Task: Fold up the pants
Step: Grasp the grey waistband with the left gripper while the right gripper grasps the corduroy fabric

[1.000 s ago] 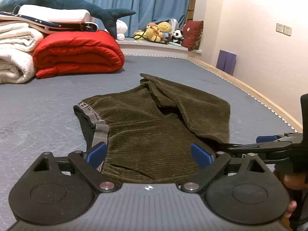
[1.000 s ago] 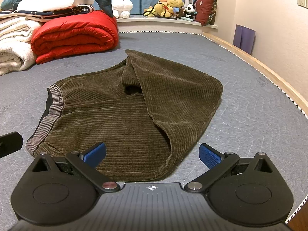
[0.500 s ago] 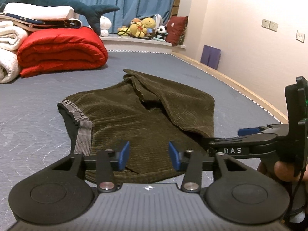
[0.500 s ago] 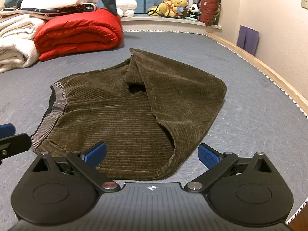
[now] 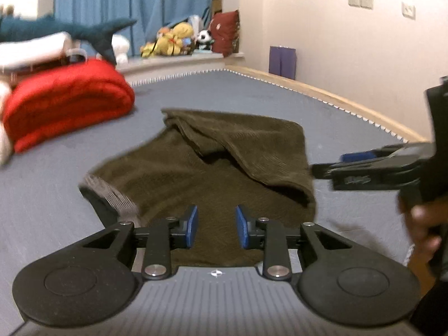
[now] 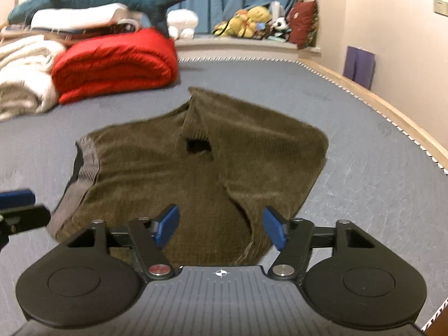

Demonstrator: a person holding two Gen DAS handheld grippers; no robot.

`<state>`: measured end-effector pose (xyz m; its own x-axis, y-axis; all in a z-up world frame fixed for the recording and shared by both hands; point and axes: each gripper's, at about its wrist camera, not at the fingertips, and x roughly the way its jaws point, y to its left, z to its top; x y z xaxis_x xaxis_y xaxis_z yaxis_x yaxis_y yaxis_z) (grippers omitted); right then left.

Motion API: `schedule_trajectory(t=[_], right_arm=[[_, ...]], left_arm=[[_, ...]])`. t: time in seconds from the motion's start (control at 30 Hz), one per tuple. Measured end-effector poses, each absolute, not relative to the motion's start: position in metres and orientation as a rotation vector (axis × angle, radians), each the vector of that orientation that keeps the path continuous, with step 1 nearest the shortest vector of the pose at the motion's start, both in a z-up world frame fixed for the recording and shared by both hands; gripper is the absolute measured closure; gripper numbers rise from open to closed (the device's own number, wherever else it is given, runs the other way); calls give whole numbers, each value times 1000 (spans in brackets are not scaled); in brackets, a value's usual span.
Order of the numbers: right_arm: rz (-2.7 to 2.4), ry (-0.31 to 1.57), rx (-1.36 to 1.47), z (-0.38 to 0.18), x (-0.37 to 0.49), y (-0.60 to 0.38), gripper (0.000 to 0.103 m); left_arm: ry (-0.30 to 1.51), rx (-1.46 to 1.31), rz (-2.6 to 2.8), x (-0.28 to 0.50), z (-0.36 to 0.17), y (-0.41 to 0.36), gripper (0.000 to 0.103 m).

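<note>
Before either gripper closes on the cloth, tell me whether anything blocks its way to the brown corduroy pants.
Nothing visible does. The left gripper and right gripper are both at the near edge of the brown corduroy pants; the red rolled quilt lies far behind them.

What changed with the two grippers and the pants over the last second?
Both grippers narrowed their jaws: left gripper first, right gripper only just now. Neither has gripped anything. The olive-brown corduroy pants stayed put on the grey mattress, one leg folded over.
</note>
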<state>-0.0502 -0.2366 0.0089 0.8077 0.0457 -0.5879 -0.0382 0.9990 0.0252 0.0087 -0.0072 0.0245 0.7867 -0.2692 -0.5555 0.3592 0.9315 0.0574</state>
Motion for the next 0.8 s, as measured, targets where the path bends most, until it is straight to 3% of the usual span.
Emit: schedule_trajectory(t=[0.13, 0.3, 0.5, 0.8], right_arm=[[31, 566, 31, 19, -55, -246, 40], [43, 540, 48, 20, -55, -251, 40], [53, 574, 68, 17, -43, -254, 27], [79, 624, -67, 13, 21, -265, 26]], left_arm=[[455, 174, -322, 13, 20, 14, 70], [552, 30, -310, 36, 4, 32, 70], [601, -86, -244, 68, 4, 59, 67], [777, -324, -163, 113, -29, 137, 66]])
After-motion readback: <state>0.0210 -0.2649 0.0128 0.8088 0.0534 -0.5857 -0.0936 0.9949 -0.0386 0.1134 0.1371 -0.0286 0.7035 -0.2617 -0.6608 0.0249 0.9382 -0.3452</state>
